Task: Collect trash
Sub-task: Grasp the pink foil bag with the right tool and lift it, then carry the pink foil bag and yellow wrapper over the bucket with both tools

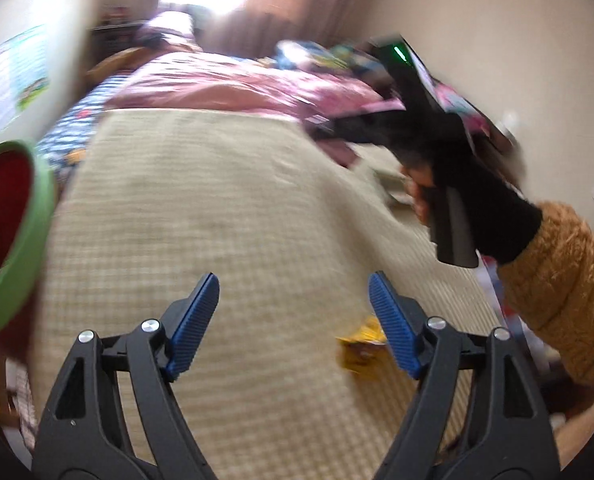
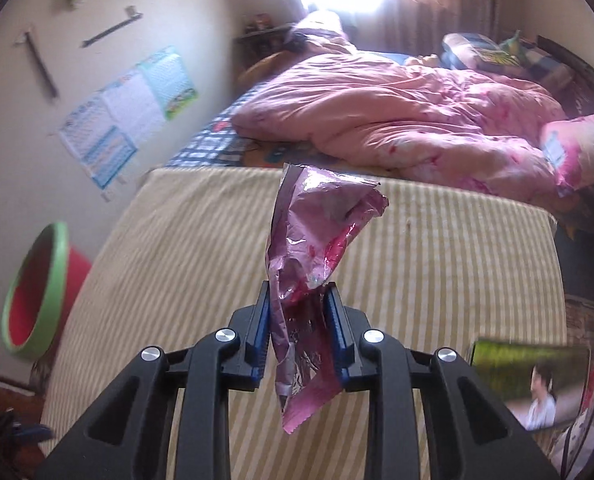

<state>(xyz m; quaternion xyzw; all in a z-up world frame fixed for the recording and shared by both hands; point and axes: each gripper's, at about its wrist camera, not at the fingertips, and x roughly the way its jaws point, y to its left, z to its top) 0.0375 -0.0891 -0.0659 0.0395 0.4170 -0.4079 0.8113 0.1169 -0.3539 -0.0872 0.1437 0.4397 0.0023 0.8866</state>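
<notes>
My right gripper (image 2: 297, 294) is shut on a crumpled pink foil wrapper (image 2: 317, 224), which stands up between its blue pads above the striped beige bed cover (image 2: 177, 260). My left gripper (image 1: 293, 284) is open with nothing between its fingers, hovering over the same cover (image 1: 217, 220). A yellow wrapper (image 1: 361, 346) lies on the cover beside the left gripper's right finger. A red bin with a green rim (image 2: 33, 292) stands at the left beside the bed; its rim (image 1: 15, 272) also shows in the left wrist view. There the right gripper's black body (image 1: 417, 128) is blurred, held by a hand in an orange sleeve (image 1: 565, 292).
A rumpled pink quilt (image 2: 397, 120) covers the far half of the bed, with a pink pillow (image 2: 581, 148) at the right. A printed box with a photo (image 2: 533, 384) lies at the lower right. Posters (image 2: 129, 108) hang on the left wall. Bright window behind the bed.
</notes>
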